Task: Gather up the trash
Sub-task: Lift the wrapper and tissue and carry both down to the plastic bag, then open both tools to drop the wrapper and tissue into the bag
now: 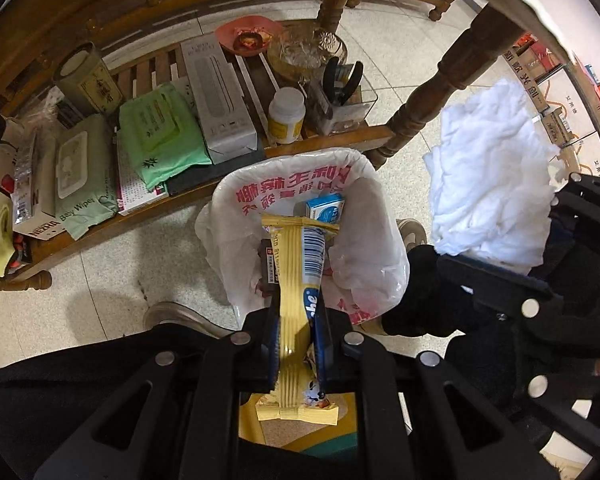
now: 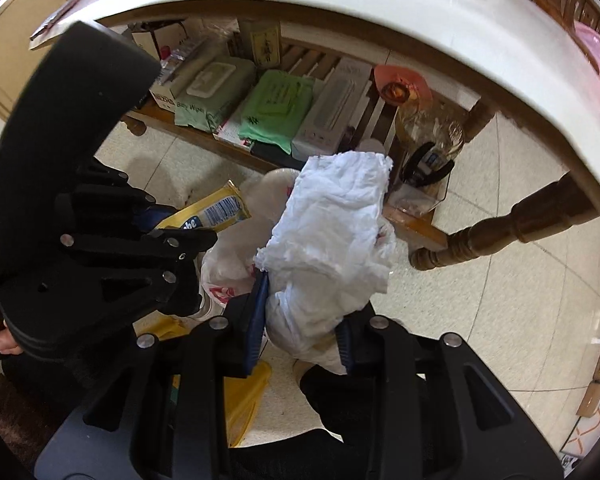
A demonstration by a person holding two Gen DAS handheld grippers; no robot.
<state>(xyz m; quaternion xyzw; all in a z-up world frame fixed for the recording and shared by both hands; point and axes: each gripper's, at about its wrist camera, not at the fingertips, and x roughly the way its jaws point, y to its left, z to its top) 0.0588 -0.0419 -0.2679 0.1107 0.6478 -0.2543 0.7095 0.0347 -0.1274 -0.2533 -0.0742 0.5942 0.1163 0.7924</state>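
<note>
Two grippers are hanging nose-down over the white plastic-lined trash bin (image 1: 300, 240), each carrying one piece of trash so both can probably drop in one go. The left gripper (image 1: 298, 344) is clenching a long yellow snack wrapper (image 1: 300, 276), its free end dangling inside the bin mouth above a small blue-and-white carton (image 1: 325, 207). The right gripper (image 2: 302, 320) is clamping a crumpled white tissue wad (image 2: 332, 232), held just beside the bin rim, not yet over the opening.

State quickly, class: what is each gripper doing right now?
Left gripper: shut on the yellow wrapper, above the lined bin.
Right gripper: shut on the white tissue wad.
</note>
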